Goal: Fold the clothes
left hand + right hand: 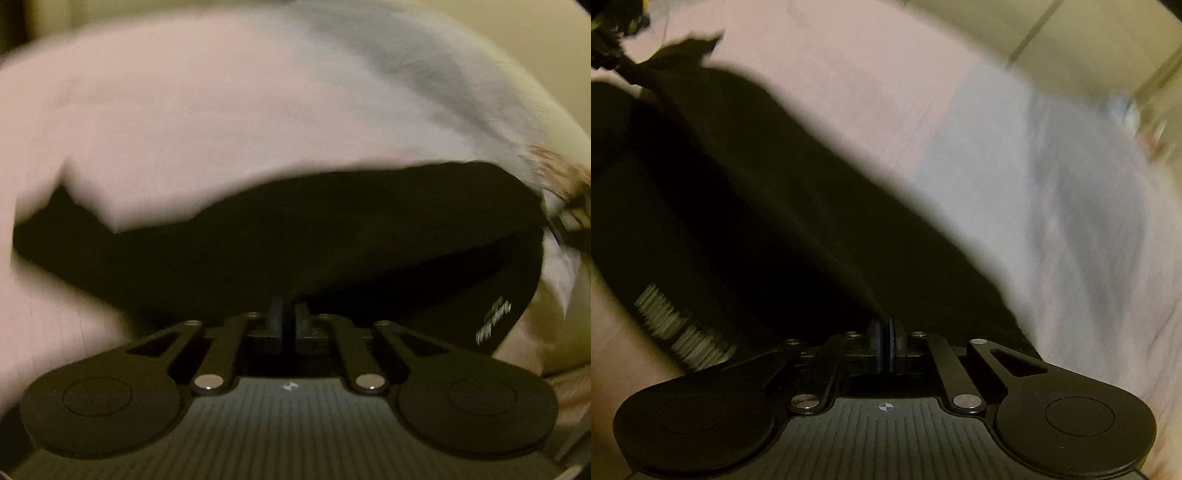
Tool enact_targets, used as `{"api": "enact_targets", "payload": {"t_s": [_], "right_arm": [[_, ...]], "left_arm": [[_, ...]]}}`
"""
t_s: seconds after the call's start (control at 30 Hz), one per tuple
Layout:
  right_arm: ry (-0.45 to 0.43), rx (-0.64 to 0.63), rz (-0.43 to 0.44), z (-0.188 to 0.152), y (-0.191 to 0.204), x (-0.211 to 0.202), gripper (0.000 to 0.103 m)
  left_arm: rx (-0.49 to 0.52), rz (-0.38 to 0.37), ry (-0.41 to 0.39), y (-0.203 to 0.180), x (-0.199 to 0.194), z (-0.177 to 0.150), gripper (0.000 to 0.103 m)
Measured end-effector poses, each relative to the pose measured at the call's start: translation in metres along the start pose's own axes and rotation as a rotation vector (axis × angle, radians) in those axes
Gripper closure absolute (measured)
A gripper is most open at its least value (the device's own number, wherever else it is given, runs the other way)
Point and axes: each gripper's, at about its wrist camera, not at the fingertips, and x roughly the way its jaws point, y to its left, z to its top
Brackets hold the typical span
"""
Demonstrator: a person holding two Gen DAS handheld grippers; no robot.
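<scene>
A black garment (332, 236) with white lettering (493, 325) near one edge hangs stretched and lifted over a pink sheet (166, 110). My left gripper (289, 317) has its jaws almost together, and the black cloth runs out from between its fingertips. In the right wrist view the same black garment (757, 206) spreads to the left, with its pale print (676, 328) low at the left. My right gripper (885, 332) is shut on the cloth's edge. Both views are blurred by motion.
A pale grey-white cloth (388, 62) lies on the pink sheet beyond the black garment, also in the right wrist view as a pale cloth (1034, 184). A cream wall or floor (1052, 33) shows past the bed's far edge.
</scene>
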Motion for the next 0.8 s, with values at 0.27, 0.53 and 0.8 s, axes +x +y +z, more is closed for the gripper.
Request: {"api": "enact_targets", "payload": {"t_s": [0.27, 0.53, 0.8], "right_arm": [[0.074, 0.513, 0.020, -0.036, -0.001, -0.006, 0.048], [-0.191, 1.525, 0.185, -0.109, -0.101, -0.009, 0.047], [-0.292, 1.736, 0.168, -0.156, -0.142, 0.013, 0.048]], "left_arm": [[-0.474, -0.052, -0.008, 0.037, -0.007, -0.034, 0.069], [-0.844, -0.104, -0.102, 0.073, 0.020, -0.031, 0.063], [-0.889, -0.038, -0.107, 0.085, 0.043, -0.034, 0.064]]}}
